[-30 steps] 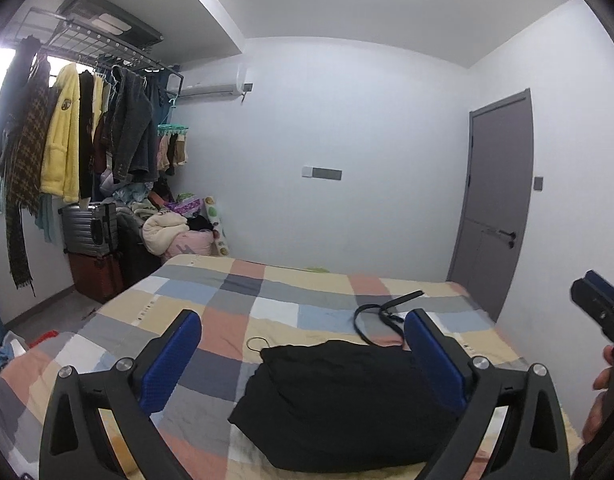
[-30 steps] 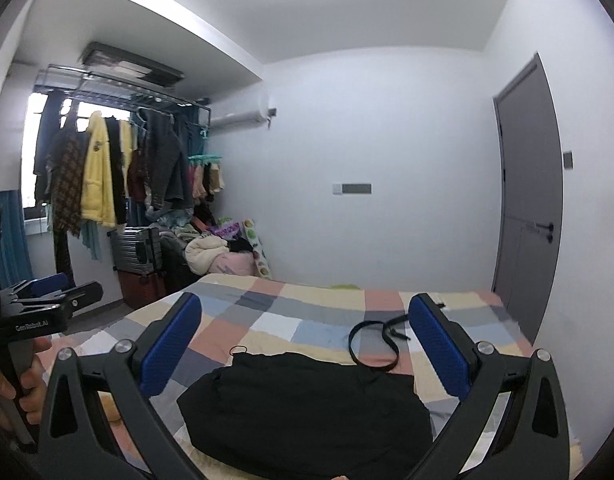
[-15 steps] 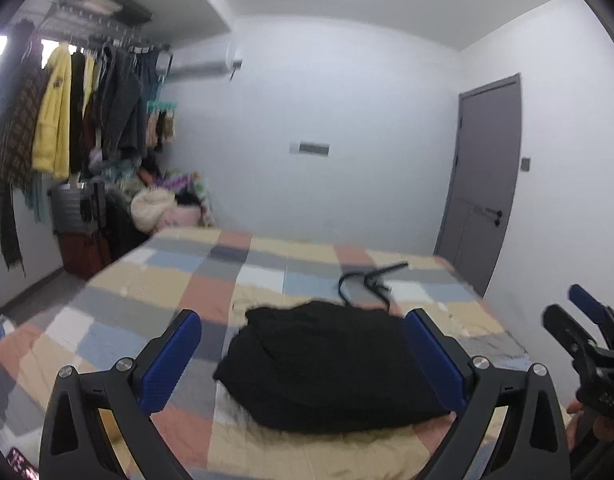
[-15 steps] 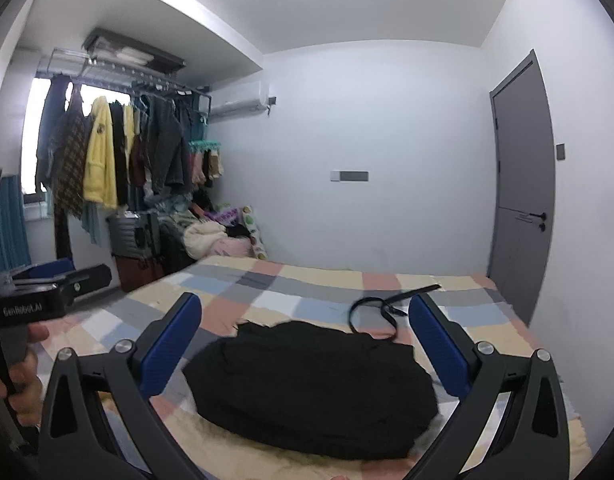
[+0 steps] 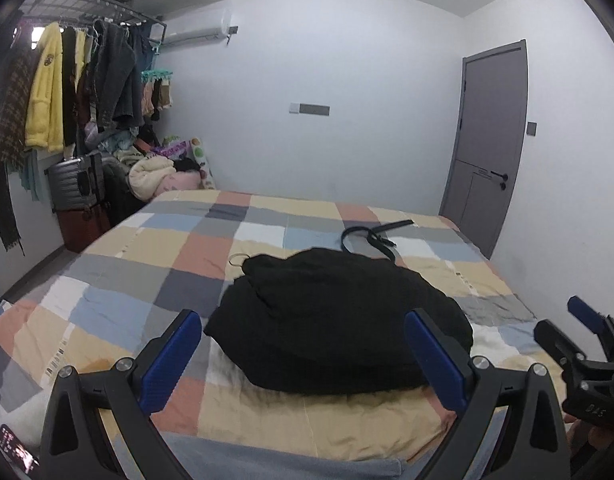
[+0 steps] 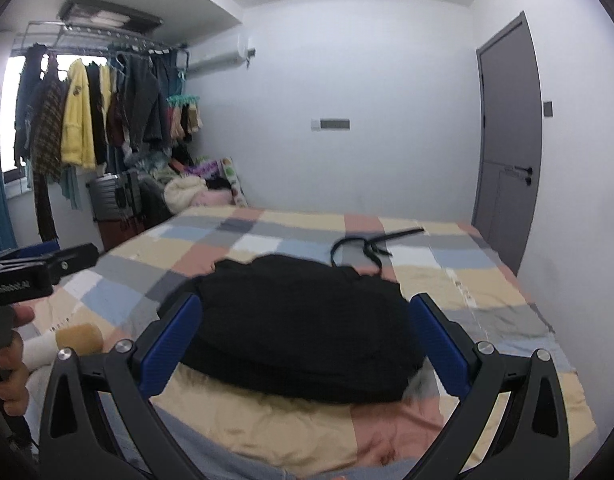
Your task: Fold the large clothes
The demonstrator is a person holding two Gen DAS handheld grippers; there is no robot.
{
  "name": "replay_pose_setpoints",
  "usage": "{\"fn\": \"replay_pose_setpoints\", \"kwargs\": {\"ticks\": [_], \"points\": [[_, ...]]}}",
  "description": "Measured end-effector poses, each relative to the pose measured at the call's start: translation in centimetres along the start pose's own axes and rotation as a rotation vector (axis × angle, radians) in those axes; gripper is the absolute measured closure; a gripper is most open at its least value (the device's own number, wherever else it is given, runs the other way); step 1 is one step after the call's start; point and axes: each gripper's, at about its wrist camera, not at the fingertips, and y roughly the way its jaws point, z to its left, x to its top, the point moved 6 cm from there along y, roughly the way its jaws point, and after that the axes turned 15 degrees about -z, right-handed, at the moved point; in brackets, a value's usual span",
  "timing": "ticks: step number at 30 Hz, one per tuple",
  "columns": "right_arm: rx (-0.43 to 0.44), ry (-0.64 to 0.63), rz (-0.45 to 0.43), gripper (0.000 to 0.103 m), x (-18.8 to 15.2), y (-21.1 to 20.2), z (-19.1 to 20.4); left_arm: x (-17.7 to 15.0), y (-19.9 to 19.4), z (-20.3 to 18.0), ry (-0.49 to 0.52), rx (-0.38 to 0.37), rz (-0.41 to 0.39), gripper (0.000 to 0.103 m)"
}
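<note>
The bulky black fabric garment (image 5: 339,316) lies in a compact bundle on the checked patchwork bed (image 5: 179,248), apparently folded already; both grippers' jaws are spread and empty.

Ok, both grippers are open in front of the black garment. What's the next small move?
Probably ease the left gripper down to the black garment's near edge: it lies bunched on the bed, and the right gripper is also open, holding nothing.
</note>
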Motion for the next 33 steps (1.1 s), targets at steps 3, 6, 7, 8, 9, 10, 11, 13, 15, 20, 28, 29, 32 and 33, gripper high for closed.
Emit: {"fn": "replay_pose_setpoints", "kwargs": {"ticks": [3,6,7,8,9,10,11,13,15,20,28,29,32,33], "points": [[-0.012,0.008,0.031,0.000,-1.1,0.1,-0.5,-0.8,0.3,0.0,0.006,0.005,0.013,0.001],[-0.015,0.022,0.054,0.000,-1.9,0.3,-0.8,-1.5,0.8,-0.1,-0.002,0.003,0.030,0.001],[-0.017,0.022,0.058,0.000,-2.0,0.4,-0.8,-1.8,0.8,-0.1,0.001,0.006,0.032,0.001],[-0.021,0.023,0.063,0.000,-2.1,0.5,-0.9,-2.0,0.9,-0.1,0.005,0.008,0.034,0.001],[-0.024,0.024,0.066,0.000,-2.3,0.5,-0.9,-2.3,1.0,-0.1,0.006,0.009,0.040,0.001],[-0.027,0.026,0.070,0.000,-2.4,0.6,-0.9,-2.6,1.1,0.0,-0.002,0.008,0.050,0.001],[-0.029,0.028,0.075,0.000,-2.5,0.6,-1.0,-2.8,1.2,0.1,-0.015,0.004,0.053,0.001],[-0.022,0.021,0.077,0.000,-2.6,0.8,-0.8,-3.2,1.5,0.5,-0.035,0.010,0.062,0.001],[-0.034,0.006,0.080,0.000,-3.0,0.7,-0.8,-3.5,1.6,0.6,-0.024,0.023,0.063,0.001],[-0.047,0.019,0.110,0.000,-4.3,0.9,-0.9,-4.5,2.2,0.6,-0.005,0.027,0.087,0.001],[-0.062,0.037,0.119,0.000,-4.8,0.8,-1.2,-5.2,2.8,0.8,-0.004,0.036,0.105,0.001],[-0.061,0.040,0.121,0.000,-4.8,0.9,-1.2,-5.3,2.8,0.7,-0.004,0.035,0.106,0.001],[-0.063,0.037,0.121,0.000,-4.9,0.9,-1.2,-5.4,2.9,0.6,-0.002,0.036,0.109,0.001],[-0.061,0.038,0.122,0.000,-4.9,0.9,-1.2,-5.5,2.9,0.6,0.000,0.036,0.110,0.001]]}}
